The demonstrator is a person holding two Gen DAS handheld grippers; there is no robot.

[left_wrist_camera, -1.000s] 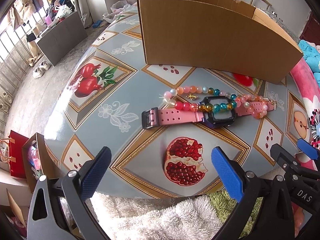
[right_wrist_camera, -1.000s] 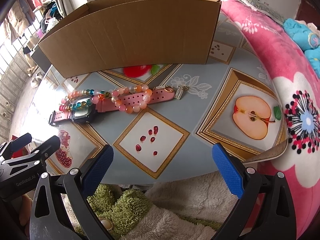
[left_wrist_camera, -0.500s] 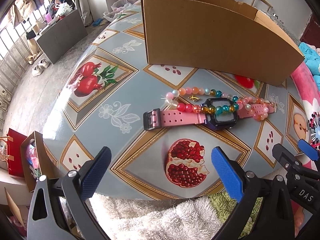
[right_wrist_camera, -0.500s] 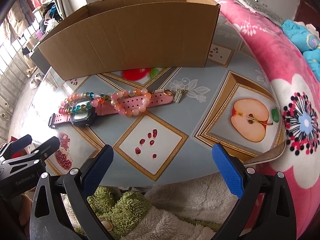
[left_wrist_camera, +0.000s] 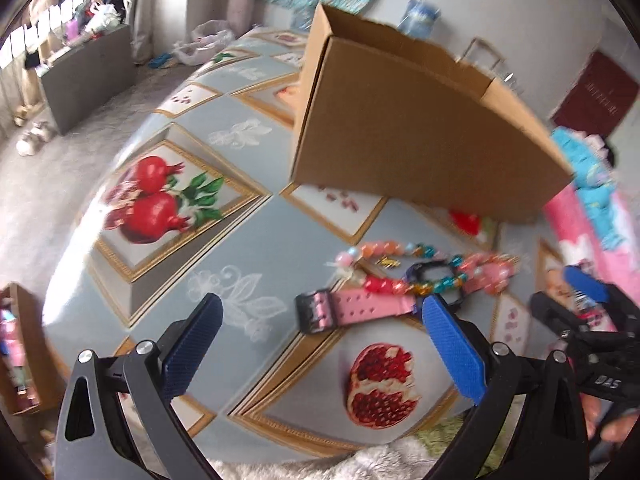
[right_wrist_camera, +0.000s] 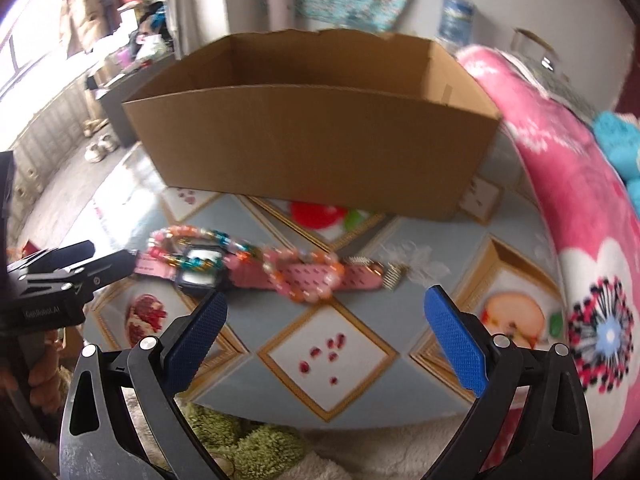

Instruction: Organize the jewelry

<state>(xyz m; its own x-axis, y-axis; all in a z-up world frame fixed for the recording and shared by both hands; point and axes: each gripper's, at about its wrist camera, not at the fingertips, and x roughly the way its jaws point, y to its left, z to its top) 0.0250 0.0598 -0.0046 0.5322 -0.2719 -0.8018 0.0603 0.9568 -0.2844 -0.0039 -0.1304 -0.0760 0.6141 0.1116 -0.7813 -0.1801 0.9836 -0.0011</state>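
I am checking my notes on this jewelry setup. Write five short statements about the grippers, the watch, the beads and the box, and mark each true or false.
1. Both the left gripper and the right gripper are open and hold nothing. True.
2. The pink watch lies inside the cardboard box. False: it lies on the table in front of the box.
3. The bead bracelet is draped across the watch. True.
4. The cardboard box is closed with a lid. False: its top is open.
5. The table cover is a plain white cloth. False: it is grey-blue with printed fruit panels.
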